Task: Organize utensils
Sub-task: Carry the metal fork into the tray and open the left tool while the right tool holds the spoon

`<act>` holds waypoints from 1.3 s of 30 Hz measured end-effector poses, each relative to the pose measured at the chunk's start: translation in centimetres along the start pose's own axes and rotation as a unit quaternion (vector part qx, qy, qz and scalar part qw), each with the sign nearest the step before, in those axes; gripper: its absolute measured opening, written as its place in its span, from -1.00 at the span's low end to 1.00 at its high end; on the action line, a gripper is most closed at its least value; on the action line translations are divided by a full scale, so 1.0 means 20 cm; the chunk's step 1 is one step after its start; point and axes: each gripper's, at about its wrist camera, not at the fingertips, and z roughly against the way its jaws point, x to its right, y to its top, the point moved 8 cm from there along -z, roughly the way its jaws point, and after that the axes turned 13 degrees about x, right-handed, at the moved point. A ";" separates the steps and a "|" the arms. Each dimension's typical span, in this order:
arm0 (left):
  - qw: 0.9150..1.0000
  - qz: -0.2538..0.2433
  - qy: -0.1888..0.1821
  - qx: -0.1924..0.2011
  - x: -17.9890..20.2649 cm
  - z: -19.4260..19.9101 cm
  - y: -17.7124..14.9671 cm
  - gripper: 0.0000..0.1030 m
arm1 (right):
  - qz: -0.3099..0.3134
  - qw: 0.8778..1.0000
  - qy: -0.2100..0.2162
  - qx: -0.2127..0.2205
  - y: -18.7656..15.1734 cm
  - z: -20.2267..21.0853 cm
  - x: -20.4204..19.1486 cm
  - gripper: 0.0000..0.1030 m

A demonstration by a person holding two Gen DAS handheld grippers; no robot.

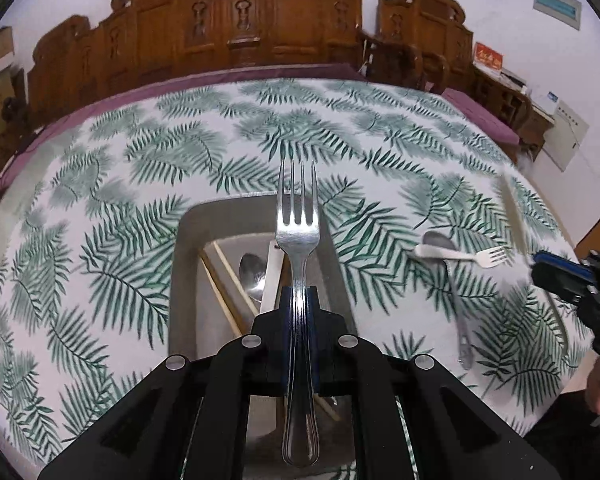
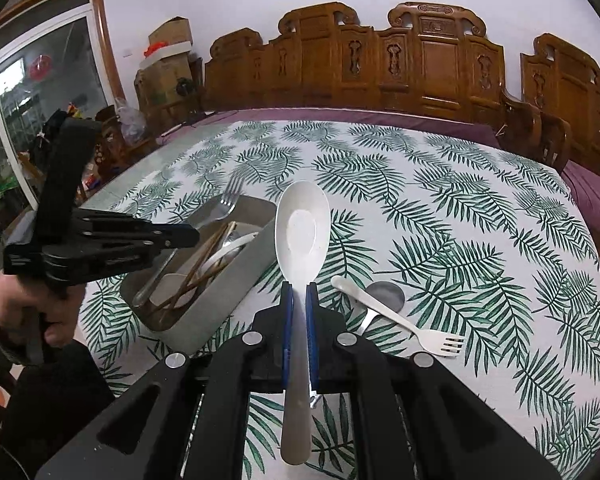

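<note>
Above the rectangular tray [image 1: 188, 240], a steel fork [image 1: 298, 240]

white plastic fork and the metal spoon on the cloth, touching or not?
Touching. The right wrist view shows the white plastic fork lying straight across the metal spoon, its handle over the bowl with no gap; the left wrist view shows the same crossing.

Hidden and blurred parts around the tray

The left claw [image 1: 299, 292] is covering the near end of the tray [image 1: 188, 264], hiding the chopsticks' [image 1: 224, 292] lower ends; the right claw [image 1: 540, 260] is showing blurred, and its white spoon [image 1: 512, 216] is smearing into a streak.
</note>
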 end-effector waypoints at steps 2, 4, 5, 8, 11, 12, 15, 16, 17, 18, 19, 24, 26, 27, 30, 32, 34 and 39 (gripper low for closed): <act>1.000 0.003 0.004 -0.010 -0.01 -0.05 -0.02 -0.88 | -0.001 1.000 -0.001 -0.001 -0.01 0.00 0.01 -0.85; 1.000 0.004 0.012 -0.022 -0.02 -0.10 -0.04 -0.88 | -0.002 1.000 -0.002 -0.004 -0.02 -0.01 0.01 -0.85; 1.000 0.006 0.012 -0.025 -0.02 -0.12 -0.05 -0.88 | -0.002 1.000 -0.002 -0.004 -0.02 -0.01 0.01 -0.85; 0.999 0.006 0.014 -0.032 -0.02 -0.15 -0.06 -0.88 | -0.004 1.000 -0.003 -0.007 -0.03 -0.02 0.02 -0.85; 0.999 0.005 0.016 -0.044 -0.02 -0.18 -0.07 -0.88 | -0.006 1.000 -0.003 -0.009 -0.03 -0.02 0.02 -0.85; 0.999 0.006 0.015 -0.047 -0.02 -0.19 -0.08 -0.88 | -0.006 1.000 -0.003 -0.009 -0.03 -0.02 0.02 -0.85; 0.999 0.007 0.020 -0.041 -0.03 -0.16 -0.08 -0.85 | -0.005 1.000 -0.002 -0.011 -0.04 -0.02 0.01 -0.85; 0.999 0.008 0.019 -0.039 -0.03 -0.15 -0.08 -0.85 | -0.005 1.000 -0.001 -0.012 -0.04 -0.02 0.01 -0.85; 0.999 0.010 0.018 -0.038 -0.04 -0.13 -0.08 -0.85 | -0.005 1.000 0.000 -0.013 -0.05 -0.02 0.00 -0.85; 0.999 0.010 0.017 -0.036 -0.04 -0.11 -0.08 -0.85 | -0.005 1.000 0.001 -0.014 -0.05 -0.02 0.00 -0.85; 0.999 0.008 0.017 -0.031 -0.04 -0.08 -0.08 -0.85 | -0.005 1.000 0.002 -0.014 -0.05 -0.02 -0.01 -0.85; 1.000 0.007 0.015 -0.004 -0.06 0.07 -0.06 -0.85 | -0.002 1.000 0.004 -0.016 -0.04 -0.03 -0.04 -0.85; 1.000 0.010 0.013 0.004 -0.07 0.13 -0.06 -0.83 | 0.000 1.000 0.004 -0.017 -0.02 -0.03 -0.06 -0.85; 1.000 0.011 0.012 0.007 -0.08 0.16 -0.06 -0.82 | 0.003 1.000 0.004 -0.018 -0.01 -0.03 -0.08 -0.85; 1.000 0.017 0.010 0.018 -0.10 0.23 -0.06 -0.69 | 0.012 1.000 0.006 -0.015 0.03 -0.04 -0.13 -0.85; 0.999 0.018 0.011 0.025 -0.11 0.27 -0.05 -0.60 | 0.010 1.000 0.009 -0.013 0.06 -0.05 -0.17 -0.85; 0.999 0.020 0.011 0.031 -0.13 0.32 -0.05 -0.52 | 0.003 1.000 0.014 -0.011 0.08 -0.06 -0.21 -0.85; 0.999 0.022 0.017 0.045 -0.19 0.42 -0.04 0.05 | 0.008 1.000 0.023 -0.013 0.13 -0.12 -0.33 -0.85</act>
